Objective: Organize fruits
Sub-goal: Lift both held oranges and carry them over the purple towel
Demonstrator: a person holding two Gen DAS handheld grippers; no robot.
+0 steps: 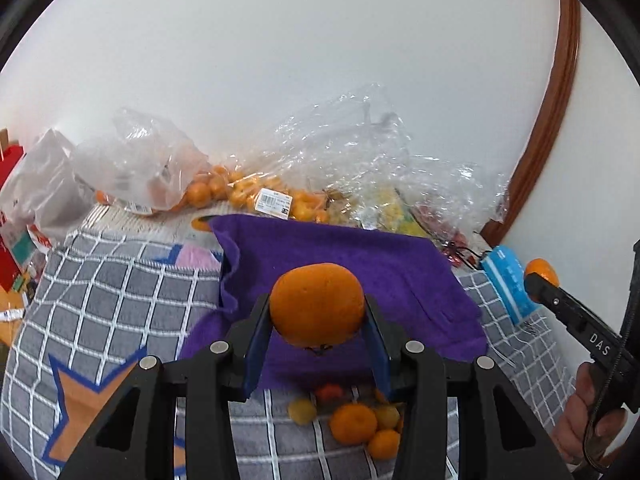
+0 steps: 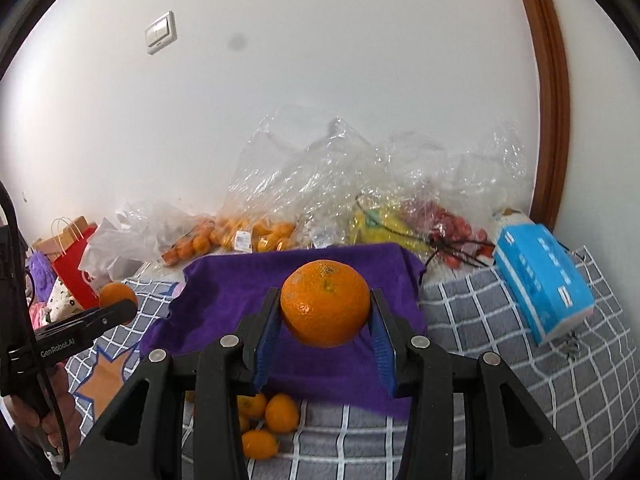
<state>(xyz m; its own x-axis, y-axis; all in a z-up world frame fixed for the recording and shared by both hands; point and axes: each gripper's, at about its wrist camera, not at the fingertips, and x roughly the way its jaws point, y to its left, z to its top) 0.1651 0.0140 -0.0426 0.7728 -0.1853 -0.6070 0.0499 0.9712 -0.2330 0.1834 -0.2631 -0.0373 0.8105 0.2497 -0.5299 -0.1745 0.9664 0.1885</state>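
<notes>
My left gripper [image 1: 318,312] is shut on an orange [image 1: 317,304] and holds it above the purple cloth [image 1: 360,252]. My right gripper [image 2: 325,312] is shut on another orange [image 2: 325,303], also above the purple cloth [image 2: 224,292]. The right gripper with its orange [image 1: 542,270] shows at the right edge of the left wrist view. The left gripper's orange [image 2: 116,295] shows at the left of the right wrist view. Several small oranges [image 1: 356,422] lie loose on the grey checked blanket [image 1: 120,300] in front of the cloth; they also show in the right wrist view [image 2: 280,412].
Clear plastic bags of small oranges [image 2: 240,236], yellow fruit [image 2: 380,224] and red fruit [image 2: 452,224] lie along the white wall. A blue tissue pack [image 2: 544,280] lies at the right. A red paper bag [image 2: 74,276] stands at the left. A brown door frame [image 2: 552,120] rises at the right.
</notes>
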